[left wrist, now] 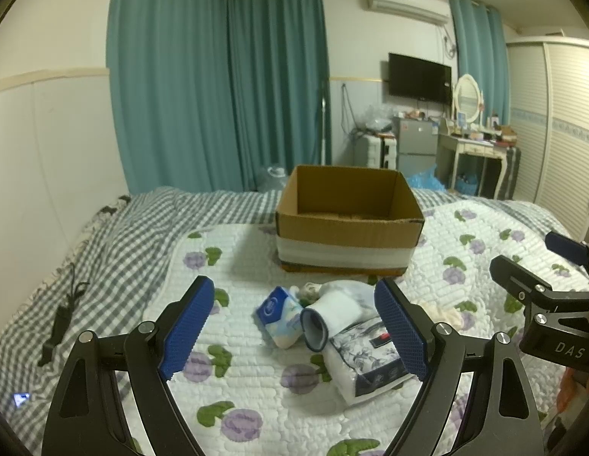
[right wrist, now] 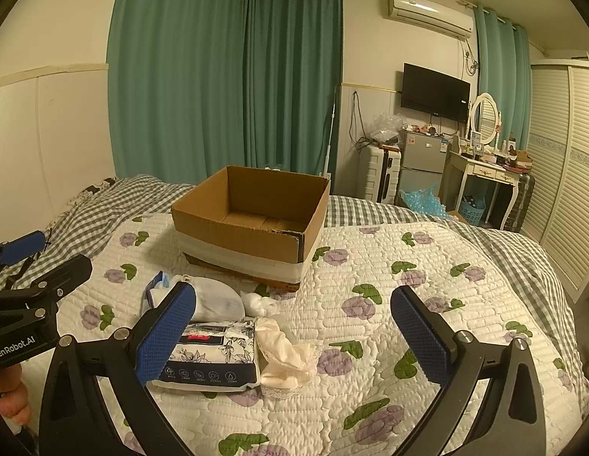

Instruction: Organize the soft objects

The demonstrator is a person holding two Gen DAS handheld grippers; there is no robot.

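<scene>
An empty open cardboard box (left wrist: 347,224) (right wrist: 252,224) stands on the quilted bed. In front of it lies a pile of soft things: a blue tissue pack (left wrist: 279,315), a rolled white sock (left wrist: 332,315) (right wrist: 214,300), a floral-printed packet (left wrist: 370,361) (right wrist: 210,357), a cream cloth (right wrist: 286,353) and a small white wad (right wrist: 260,302). My left gripper (left wrist: 294,330) is open above the pile, holding nothing. My right gripper (right wrist: 294,334) is open above the cream cloth, holding nothing. Each gripper shows at the edge of the other's view.
The floral quilt (right wrist: 408,304) covers a grey checked sheet (left wrist: 115,235). A black cable (left wrist: 62,319) lies on the sheet at left. Curtains, a fridge (right wrist: 421,163), a dressing table (right wrist: 480,174) and a wardrobe stand beyond the bed.
</scene>
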